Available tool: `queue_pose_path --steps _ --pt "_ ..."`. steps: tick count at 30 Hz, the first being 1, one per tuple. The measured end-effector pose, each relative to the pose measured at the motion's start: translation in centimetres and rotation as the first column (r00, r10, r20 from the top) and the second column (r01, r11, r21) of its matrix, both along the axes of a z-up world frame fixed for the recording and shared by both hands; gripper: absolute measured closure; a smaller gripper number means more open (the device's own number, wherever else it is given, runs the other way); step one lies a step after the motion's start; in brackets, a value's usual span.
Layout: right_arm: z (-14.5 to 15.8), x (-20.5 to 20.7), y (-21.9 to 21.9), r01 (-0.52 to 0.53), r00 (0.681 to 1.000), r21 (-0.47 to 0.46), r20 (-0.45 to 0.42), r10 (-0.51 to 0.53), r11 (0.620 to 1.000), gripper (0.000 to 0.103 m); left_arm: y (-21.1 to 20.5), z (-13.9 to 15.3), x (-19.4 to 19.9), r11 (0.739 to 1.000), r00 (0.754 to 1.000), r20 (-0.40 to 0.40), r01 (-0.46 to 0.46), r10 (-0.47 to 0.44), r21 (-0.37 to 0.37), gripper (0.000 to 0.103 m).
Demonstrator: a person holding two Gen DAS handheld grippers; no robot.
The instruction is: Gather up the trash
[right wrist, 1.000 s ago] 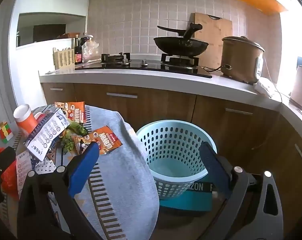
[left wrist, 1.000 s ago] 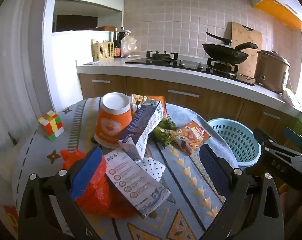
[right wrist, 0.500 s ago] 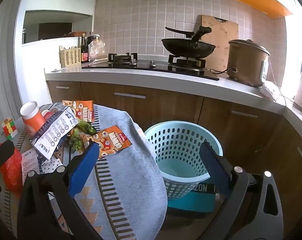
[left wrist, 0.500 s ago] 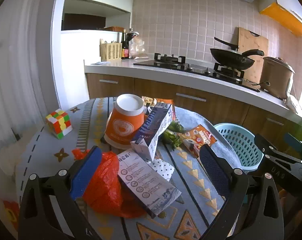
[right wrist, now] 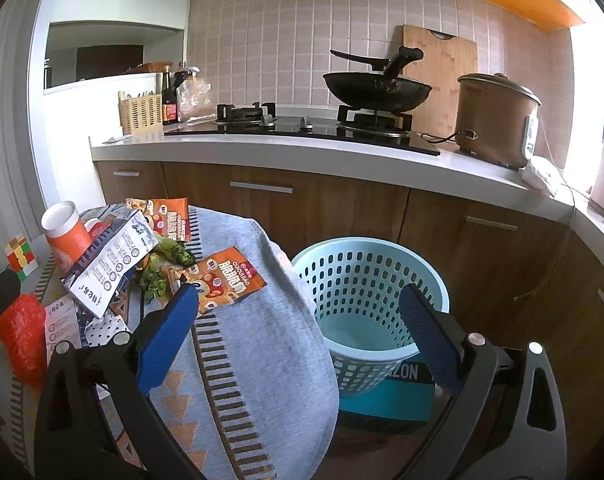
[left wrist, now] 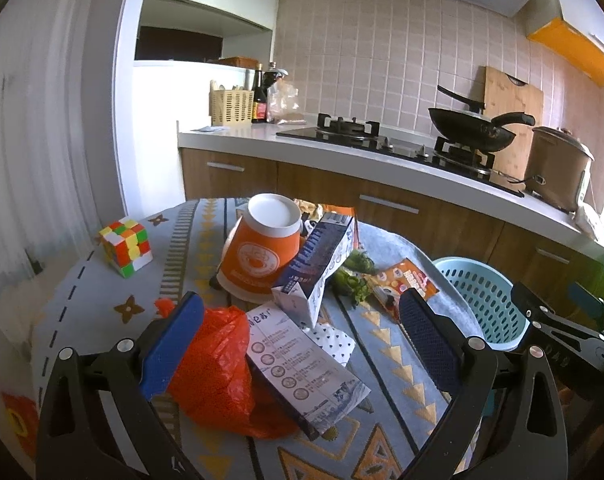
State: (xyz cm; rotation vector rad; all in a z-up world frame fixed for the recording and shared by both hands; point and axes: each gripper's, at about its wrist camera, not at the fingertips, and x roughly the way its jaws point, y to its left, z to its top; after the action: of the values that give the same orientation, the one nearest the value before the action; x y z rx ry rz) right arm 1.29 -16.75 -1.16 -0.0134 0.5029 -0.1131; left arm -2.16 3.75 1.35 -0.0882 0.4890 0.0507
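Trash lies piled on a round table with a patterned cloth [left wrist: 102,304]: an upturned orange paper cup [left wrist: 260,252], a blue-white carton [left wrist: 314,268] leaning on it, a flattened carton [left wrist: 302,364], a red plastic bag [left wrist: 218,372], green vegetable scraps [left wrist: 352,276] and an orange snack wrapper [left wrist: 402,284]. My left gripper [left wrist: 300,348] hangs open above the flat carton and red bag, holding nothing. My right gripper [right wrist: 298,340] is open too, over the table's right edge, beside the light blue perforated basket [right wrist: 366,304]. The snack wrapper [right wrist: 222,280] lies just beyond its left finger.
A colourful puzzle cube [left wrist: 125,246] sits on the table's left side. Behind runs a kitchen counter [right wrist: 302,152] with a gas hob, a black wok [right wrist: 376,90], a brown rice cooker [right wrist: 496,120] and wooden cabinets below. The basket rests on a teal box [right wrist: 386,396].
Both grippers have drawn back and tilted upward, so the table and trash sit lower and farther in view. Neither has closed or touched anything.
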Motion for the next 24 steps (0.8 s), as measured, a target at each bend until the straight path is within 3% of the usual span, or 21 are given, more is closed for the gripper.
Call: queue_pose_path --steps 24 --pt "-0.05 -0.11 0.40 -0.003 1.000 -0.012 -0.003 0.003 1.000 0.008 -0.32 0.39 -0.25 1.000 1.000 0.017 0.015 -0.015 -0.014 0.009"
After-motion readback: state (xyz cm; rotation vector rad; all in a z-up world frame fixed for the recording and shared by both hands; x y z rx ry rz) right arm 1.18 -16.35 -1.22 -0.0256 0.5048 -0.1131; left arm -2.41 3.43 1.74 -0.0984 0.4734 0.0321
